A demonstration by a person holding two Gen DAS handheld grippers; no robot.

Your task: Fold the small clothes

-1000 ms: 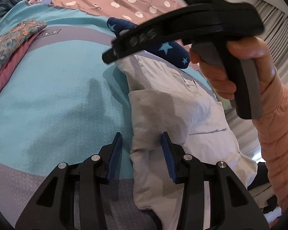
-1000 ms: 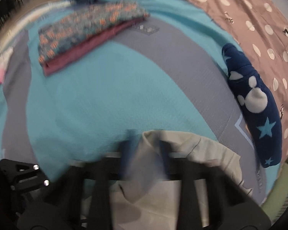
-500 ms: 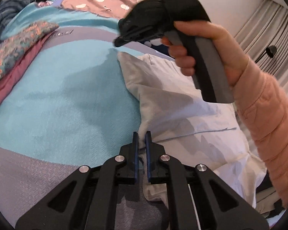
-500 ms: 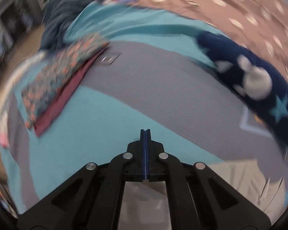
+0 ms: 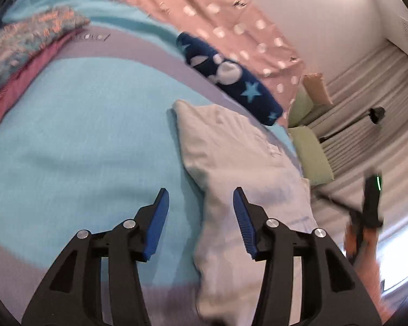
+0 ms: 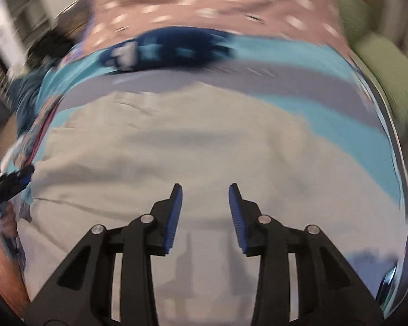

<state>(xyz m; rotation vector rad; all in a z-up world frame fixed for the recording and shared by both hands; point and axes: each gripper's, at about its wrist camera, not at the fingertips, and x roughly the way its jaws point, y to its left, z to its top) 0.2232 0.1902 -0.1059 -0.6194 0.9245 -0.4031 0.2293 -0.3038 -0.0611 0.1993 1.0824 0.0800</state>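
Observation:
A pale grey-white folded garment (image 5: pixel 239 168) lies on the turquoise and grey bed cover (image 5: pixel 81 135). My left gripper (image 5: pixel 201 203) is open and empty, its jaws straddling the garment's left edge just above it. In the right wrist view, which is motion-blurred, the same garment (image 6: pixel 176 146) fills the middle. My right gripper (image 6: pixel 205 201) is open and empty above it. The left gripper (image 6: pixel 11 184) shows at the far left edge of that view, and the right gripper's body at the right edge of the left wrist view (image 5: pixel 370 206).
A navy star-print garment (image 5: pixel 228 76) lies beyond the pale one. A folded stack of patterned and maroon clothes (image 5: pixel 27 51) sits at the far left. A pink dotted sheet (image 5: pixel 209 19) lies behind. Green cushions (image 5: pixel 310 152) and curtains are to the right.
Both grippers were shut half a second ago and have opened. The right gripper has swung off to the right of the garment. The garment lies flat, released.

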